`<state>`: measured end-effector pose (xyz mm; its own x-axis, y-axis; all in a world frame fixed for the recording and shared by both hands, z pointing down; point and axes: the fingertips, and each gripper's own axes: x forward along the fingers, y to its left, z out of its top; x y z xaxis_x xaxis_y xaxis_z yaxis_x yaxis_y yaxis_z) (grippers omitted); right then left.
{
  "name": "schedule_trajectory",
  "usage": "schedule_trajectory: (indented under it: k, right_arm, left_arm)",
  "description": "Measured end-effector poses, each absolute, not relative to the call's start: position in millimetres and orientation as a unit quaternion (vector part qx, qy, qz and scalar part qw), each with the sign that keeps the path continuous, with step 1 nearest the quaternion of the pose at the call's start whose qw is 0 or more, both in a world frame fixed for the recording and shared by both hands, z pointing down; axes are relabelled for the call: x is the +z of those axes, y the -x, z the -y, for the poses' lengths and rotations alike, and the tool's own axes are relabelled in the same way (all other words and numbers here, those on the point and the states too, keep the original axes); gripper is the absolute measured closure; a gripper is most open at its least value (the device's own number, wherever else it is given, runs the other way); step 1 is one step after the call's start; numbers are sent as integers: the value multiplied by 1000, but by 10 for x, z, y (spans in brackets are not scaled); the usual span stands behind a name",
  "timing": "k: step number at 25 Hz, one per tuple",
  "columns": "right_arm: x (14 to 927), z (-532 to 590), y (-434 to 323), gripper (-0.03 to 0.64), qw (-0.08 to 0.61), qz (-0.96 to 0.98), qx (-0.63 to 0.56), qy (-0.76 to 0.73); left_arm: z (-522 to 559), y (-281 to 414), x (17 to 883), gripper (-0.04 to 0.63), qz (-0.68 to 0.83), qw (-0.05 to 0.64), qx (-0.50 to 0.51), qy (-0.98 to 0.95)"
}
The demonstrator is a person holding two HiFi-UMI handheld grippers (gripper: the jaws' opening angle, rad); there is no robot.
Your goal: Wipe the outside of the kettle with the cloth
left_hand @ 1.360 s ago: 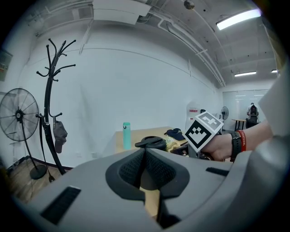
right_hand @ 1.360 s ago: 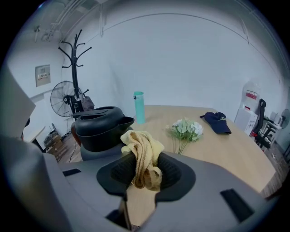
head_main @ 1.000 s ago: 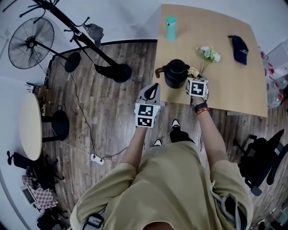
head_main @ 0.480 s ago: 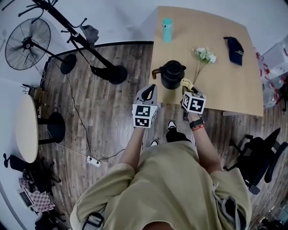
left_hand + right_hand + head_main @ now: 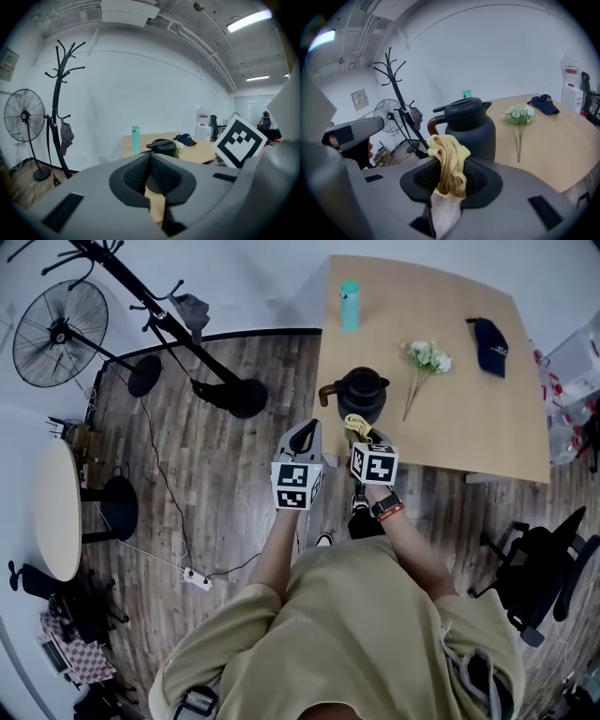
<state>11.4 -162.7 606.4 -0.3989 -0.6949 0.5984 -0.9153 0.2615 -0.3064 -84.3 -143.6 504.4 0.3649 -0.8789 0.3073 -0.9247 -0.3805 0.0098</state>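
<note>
Head view: the black kettle (image 5: 362,393) stands near the left front corner of the wooden surface (image 5: 469,409). The right tool (image 5: 359,430), its jaws pinching a yellow cloth (image 5: 353,422), hovers at the front edge just before the kettle. The left tool (image 5: 304,430), jaws pressed together on nothing, hangs over the wood floor (image 5: 234,484) beside that corner. Flowers (image 5: 424,356), a cap (image 5: 491,341) and a teal bottle (image 5: 349,302) lie farther back, with a coat stand (image 5: 178,334) off to the left.
</note>
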Motion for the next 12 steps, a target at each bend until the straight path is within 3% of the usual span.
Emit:
schedule_trajectory:
  k: [12]
  right_arm:
    - [6235, 1892, 377, 480, 176, 755, 342, -531]
  left_arm:
    - [1353, 1129, 5061, 574, 570, 92, 128, -806]
